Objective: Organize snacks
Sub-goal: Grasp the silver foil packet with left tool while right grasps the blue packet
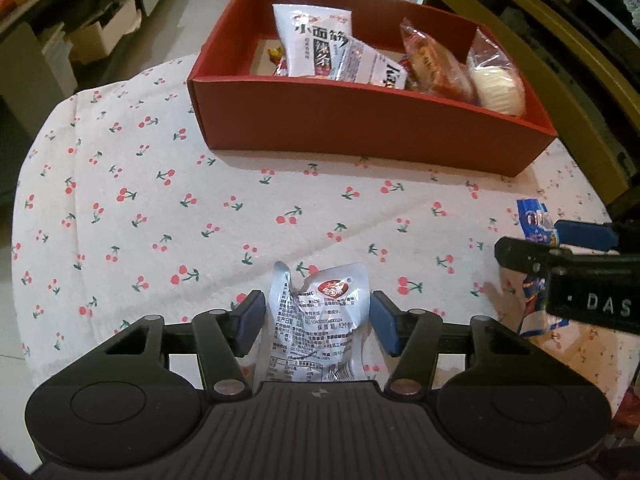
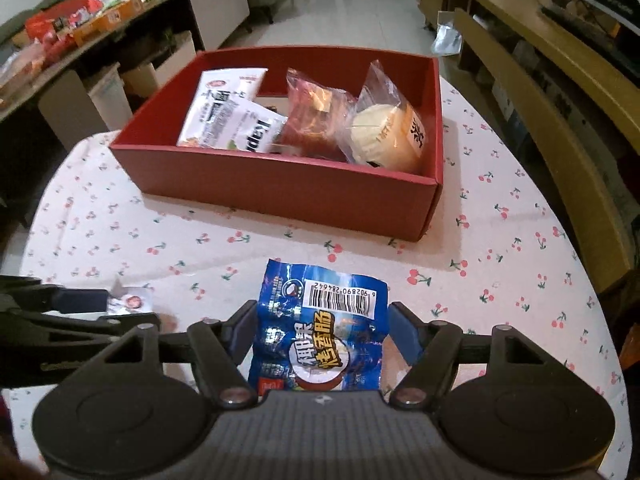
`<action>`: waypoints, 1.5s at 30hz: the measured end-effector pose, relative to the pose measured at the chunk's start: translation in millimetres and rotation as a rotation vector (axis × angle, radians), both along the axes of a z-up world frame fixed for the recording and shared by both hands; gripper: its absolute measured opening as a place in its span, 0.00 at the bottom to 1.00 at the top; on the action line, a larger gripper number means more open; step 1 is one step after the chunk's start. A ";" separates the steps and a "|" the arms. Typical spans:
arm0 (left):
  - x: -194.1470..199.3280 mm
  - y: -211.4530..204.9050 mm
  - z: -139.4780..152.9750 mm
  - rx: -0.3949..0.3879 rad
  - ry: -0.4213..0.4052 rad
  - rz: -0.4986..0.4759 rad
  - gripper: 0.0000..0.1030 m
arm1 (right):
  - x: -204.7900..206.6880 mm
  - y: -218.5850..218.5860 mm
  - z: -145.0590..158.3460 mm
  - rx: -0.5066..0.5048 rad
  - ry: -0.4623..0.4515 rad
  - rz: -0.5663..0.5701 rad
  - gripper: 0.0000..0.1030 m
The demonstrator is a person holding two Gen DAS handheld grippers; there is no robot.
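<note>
A red box (image 1: 360,136) (image 2: 280,188) stands at the far side of the cherry-print table and holds several packets: white ones (image 1: 312,40) (image 2: 224,116), a red one (image 1: 432,64) (image 2: 316,120) and a clear one with a pale bun (image 1: 496,80) (image 2: 384,132). My left gripper (image 1: 318,322) is shut on a silver snack packet (image 1: 320,320) near the table's front edge. My right gripper (image 2: 322,332) is shut on a blue snack packet (image 2: 320,328). Each gripper shows at the edge of the other's view, the right (image 1: 568,264) and the left (image 2: 68,304).
The cherry-print tablecloth (image 1: 200,208) (image 2: 500,280) is bare between the grippers and the box. Shelves with boxes and packets stand to the left (image 2: 80,20). A wooden bench or cabinet (image 2: 560,100) runs along the right.
</note>
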State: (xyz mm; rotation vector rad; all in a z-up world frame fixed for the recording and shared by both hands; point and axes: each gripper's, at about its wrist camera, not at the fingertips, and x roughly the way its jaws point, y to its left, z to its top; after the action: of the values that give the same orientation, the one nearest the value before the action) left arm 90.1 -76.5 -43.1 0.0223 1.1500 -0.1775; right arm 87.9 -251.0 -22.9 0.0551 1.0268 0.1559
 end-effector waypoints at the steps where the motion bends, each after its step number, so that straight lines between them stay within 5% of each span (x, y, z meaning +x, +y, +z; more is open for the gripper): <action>1: -0.6 -0.8 0.1 0.000 0.000 -0.002 0.62 | -3.0 1.1 0.8 0.001 -0.001 0.002 0.81; 12: -9.8 -15.8 -11.7 0.048 0.019 -0.061 0.63 | -11.0 15.9 -21.1 -0.080 0.062 0.049 0.82; 21: -14.8 -23.9 -16.7 0.096 0.000 -0.092 0.74 | -9.5 14.1 -34.2 -0.093 0.090 0.055 0.82; 23: -16.2 -24.9 -14.3 0.095 -0.001 -0.096 0.63 | -11.5 15.4 -32.8 -0.102 0.084 0.058 0.82; 45: -12.1 -23.1 26.8 0.008 -0.096 -0.078 0.62 | -17.0 6.9 11.7 -0.038 -0.078 -0.007 0.81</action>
State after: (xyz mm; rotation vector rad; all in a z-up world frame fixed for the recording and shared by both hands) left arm 78.0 -99.6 -16.3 0.0823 1.0543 -0.2388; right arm 70.8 -244.1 -11.2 0.0175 0.9519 0.1310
